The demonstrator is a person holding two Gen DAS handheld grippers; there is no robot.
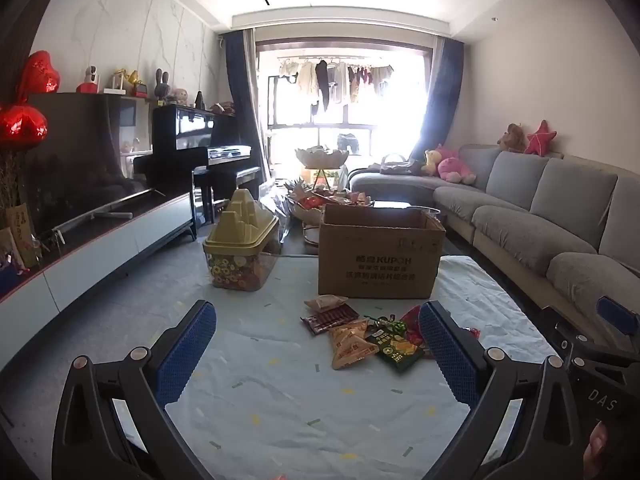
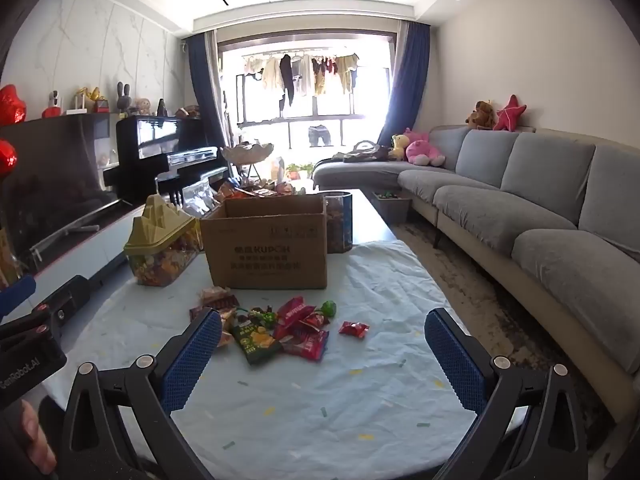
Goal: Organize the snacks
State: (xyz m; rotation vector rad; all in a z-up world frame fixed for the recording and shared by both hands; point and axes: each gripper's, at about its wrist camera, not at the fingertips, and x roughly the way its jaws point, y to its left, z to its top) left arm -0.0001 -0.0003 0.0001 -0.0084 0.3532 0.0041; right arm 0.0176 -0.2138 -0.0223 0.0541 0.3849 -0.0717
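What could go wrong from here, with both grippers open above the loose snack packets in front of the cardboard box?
1. The snack packets overlap in a heap, so the right gripper may pinch two at once or drag neighbours along.
2. The lone red packet lies apart and could be missed.
3. The left gripper and right gripper face the same pile and could collide.
4. The cardboard box has upright flaps a packet could catch on.

One cardboard box point(image 2: 268, 252) stands far on the table, one yellow-lidded jar point(image 2: 162, 250) to its left and one dark canister point(image 2: 340, 222) to its right. Near lie roughly a dozen snack packets point(image 2: 280, 328), overlapping too much to count exactly.
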